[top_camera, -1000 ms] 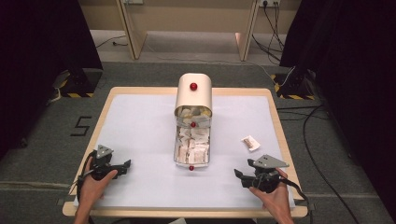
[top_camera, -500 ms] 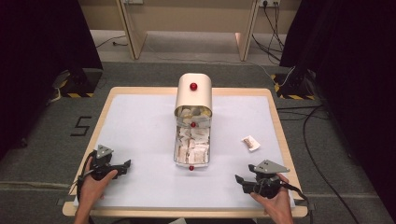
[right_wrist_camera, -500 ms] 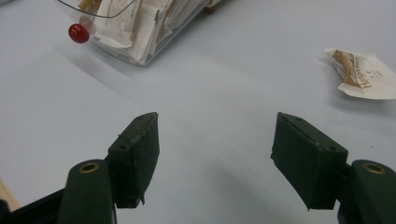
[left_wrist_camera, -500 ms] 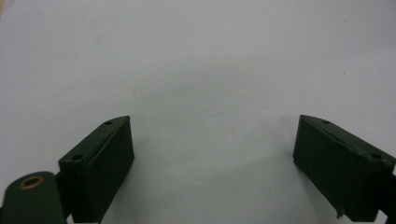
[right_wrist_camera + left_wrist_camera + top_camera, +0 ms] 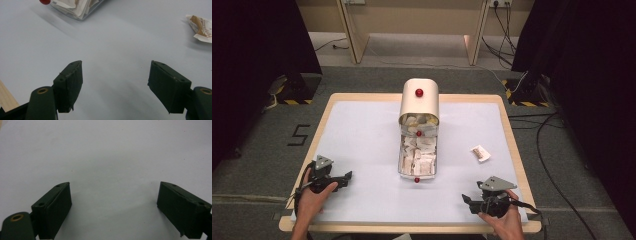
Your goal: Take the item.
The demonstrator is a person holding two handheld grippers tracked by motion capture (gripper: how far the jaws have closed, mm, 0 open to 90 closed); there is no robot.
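Note:
A beige mini cabinet with red knobs stands at mid-table. Its clear lower drawer is pulled out toward me and is full of paper sachets. One loose sachet lies on the white mat to the right of the drawer. My left gripper rests open at the near left, with bare mat between its pads. My right gripper sits at the near right and points toward the drawer. Its jaws have just been opening, and nothing is between them. The right gripper view shows the drawer corner and the sachet.
The white mat covers a wooden table whose rim runs just behind both hands. Cables trail on the grey carpet to the right. Table legs stand beyond the far edge.
My right hand has drawn back a little toward the near edge of the table. The left gripper, drawer and loose sachet stay where they were.

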